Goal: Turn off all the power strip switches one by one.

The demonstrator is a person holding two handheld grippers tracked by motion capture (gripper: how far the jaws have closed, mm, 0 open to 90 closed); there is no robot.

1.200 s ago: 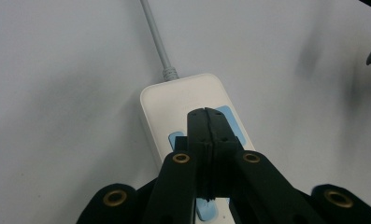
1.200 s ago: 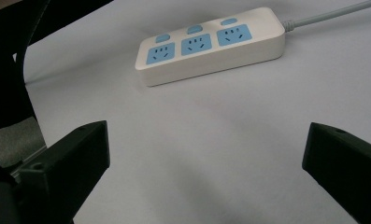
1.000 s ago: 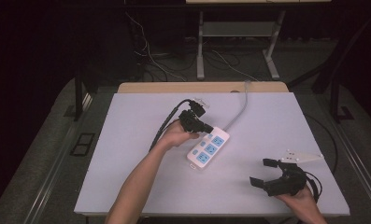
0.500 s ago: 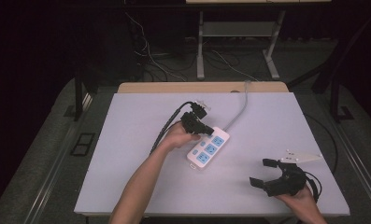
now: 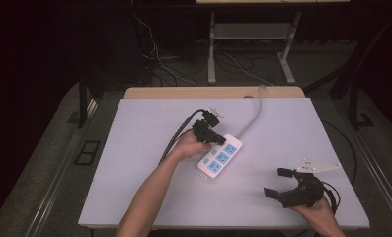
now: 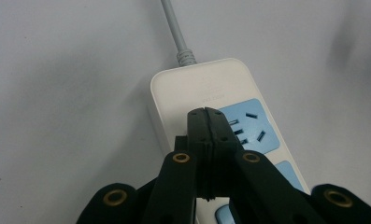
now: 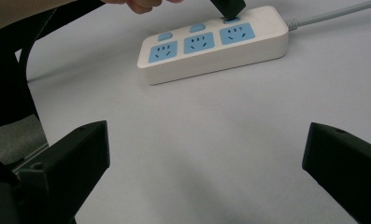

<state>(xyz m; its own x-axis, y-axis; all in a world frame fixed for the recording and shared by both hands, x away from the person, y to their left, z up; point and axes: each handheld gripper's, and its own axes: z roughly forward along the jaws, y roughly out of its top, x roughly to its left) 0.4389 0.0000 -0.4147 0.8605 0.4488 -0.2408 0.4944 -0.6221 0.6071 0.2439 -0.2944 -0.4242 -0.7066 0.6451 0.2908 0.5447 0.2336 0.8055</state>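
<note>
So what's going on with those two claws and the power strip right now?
Left gripper shut, tip over the power strip at its cord-end switch. Right gripper open, off to the side on the table. Nothing in the way.

table (image 5: pixel 149 148) brightly lit | surroundings near black | soft shadows | near jaws blurred | high view grainy

A white power strip (image 5: pixel 220 157) lies mid-table (image 5: pixel 134 197) with its grey cord (image 5: pixel 252 114) running to the far edge, blocking the middle. The left side, near edge and far-right corner lie open.
</note>
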